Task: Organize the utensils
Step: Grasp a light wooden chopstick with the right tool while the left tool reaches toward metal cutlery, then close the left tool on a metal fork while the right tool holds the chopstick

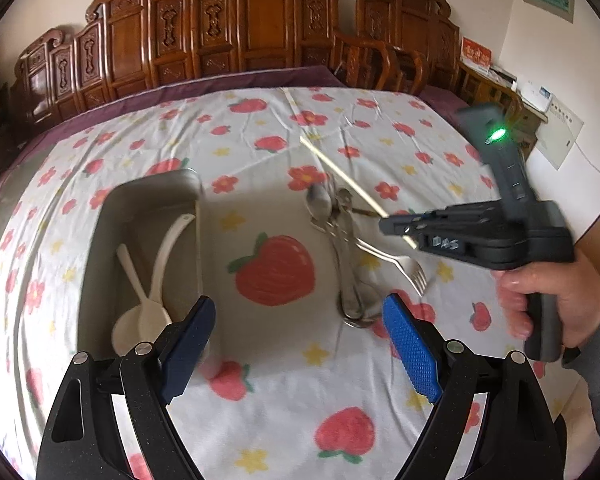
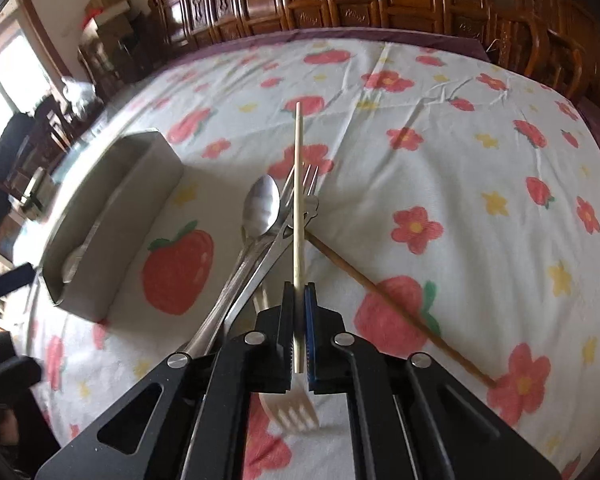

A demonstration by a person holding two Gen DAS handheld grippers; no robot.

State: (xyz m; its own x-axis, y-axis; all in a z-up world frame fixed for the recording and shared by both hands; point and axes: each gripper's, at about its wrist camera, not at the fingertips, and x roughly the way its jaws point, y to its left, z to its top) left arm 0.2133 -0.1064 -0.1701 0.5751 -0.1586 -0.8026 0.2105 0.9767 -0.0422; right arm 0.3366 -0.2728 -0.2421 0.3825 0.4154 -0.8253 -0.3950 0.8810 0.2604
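My right gripper (image 2: 299, 294) is shut on a pale chopstick (image 2: 298, 184) that sticks straight out ahead of its pads. Below it a metal spoon (image 2: 262, 208) and metal forks (image 2: 300, 184) lie in a pile on the strawberry cloth. A brown chopstick (image 2: 400, 312) runs off to the right, and a white plastic fork (image 2: 292, 412) lies under the gripper. My left gripper (image 1: 300, 344) is open and holds nothing, over the cloth between the metal tray (image 1: 96, 248) and the utensil pile (image 1: 344, 256). Two white spoons (image 1: 156, 264) lie in the tray. The right gripper (image 1: 396, 226) and its chopstick (image 1: 340, 172) show at right.
The tray (image 2: 140, 232) sits left of the pile. A hand (image 1: 548, 292) holds the right gripper's handle. Carved wooden chairs (image 1: 252, 32) line the far edge of the table. The strawberry cloth (image 1: 276, 268) covers the whole tabletop.
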